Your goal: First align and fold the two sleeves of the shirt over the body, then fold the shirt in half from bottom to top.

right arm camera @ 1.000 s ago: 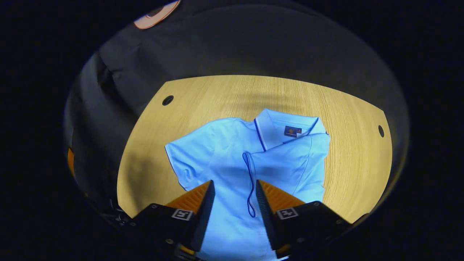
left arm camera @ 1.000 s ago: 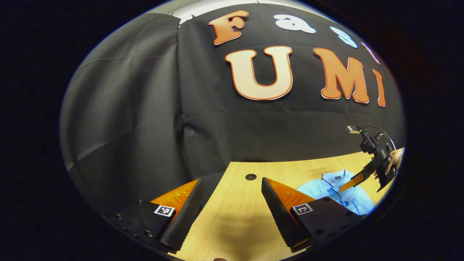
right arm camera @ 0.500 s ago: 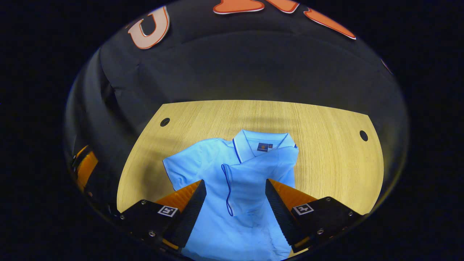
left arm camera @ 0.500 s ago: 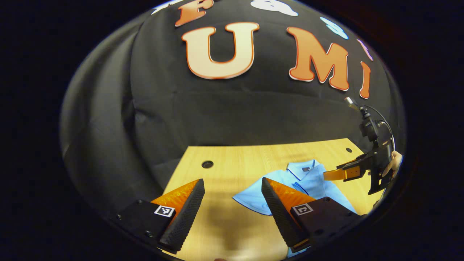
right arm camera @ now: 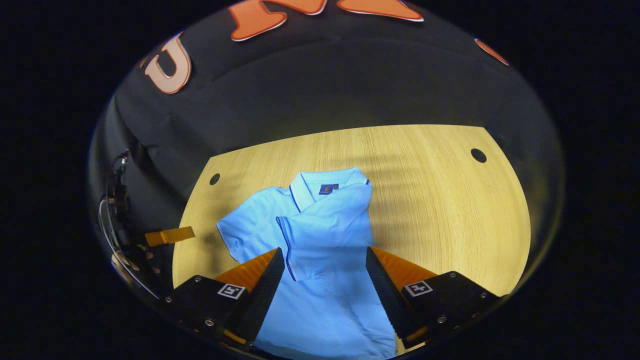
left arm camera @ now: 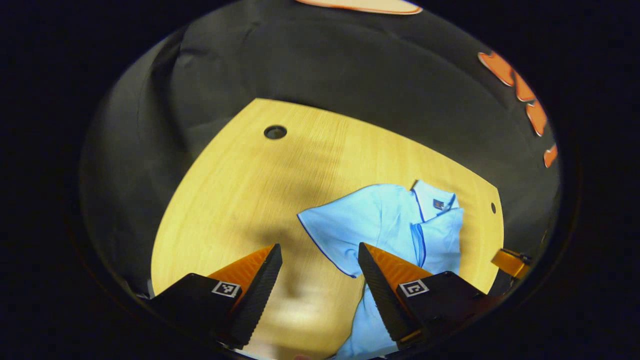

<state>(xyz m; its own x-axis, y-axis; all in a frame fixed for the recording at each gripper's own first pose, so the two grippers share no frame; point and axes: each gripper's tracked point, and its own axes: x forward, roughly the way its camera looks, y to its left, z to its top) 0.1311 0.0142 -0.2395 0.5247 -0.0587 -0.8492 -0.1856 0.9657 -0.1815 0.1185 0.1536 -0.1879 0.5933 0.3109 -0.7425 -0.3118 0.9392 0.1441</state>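
Now both tongs gape empty: left tongs (left arm camera: 317,280) over bench (left arm camera: 240,190), right tongs (right arm camera: 325,285) over shirt (right arm camera: 310,225), one sleeve (right arm camera: 325,225) folded, other sleeve (right arm camera: 240,232) flat at 9 o'clock.

A pale yellow wooden tabletop with fine straight grain (right arm camera: 425,200) has 2 small round dark holes (right arm camera: 478,155) near its far corners. Draped black cloth booth wall (right arm camera: 325,85) hangs in soft folds right behind its far edge.

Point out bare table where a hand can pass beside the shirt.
Free: the wooden table between the light blue polo shirt and the round hole; also the stretch toward the other hole. Crowded: beside the unfolded sleeve, where the left tool hovers.
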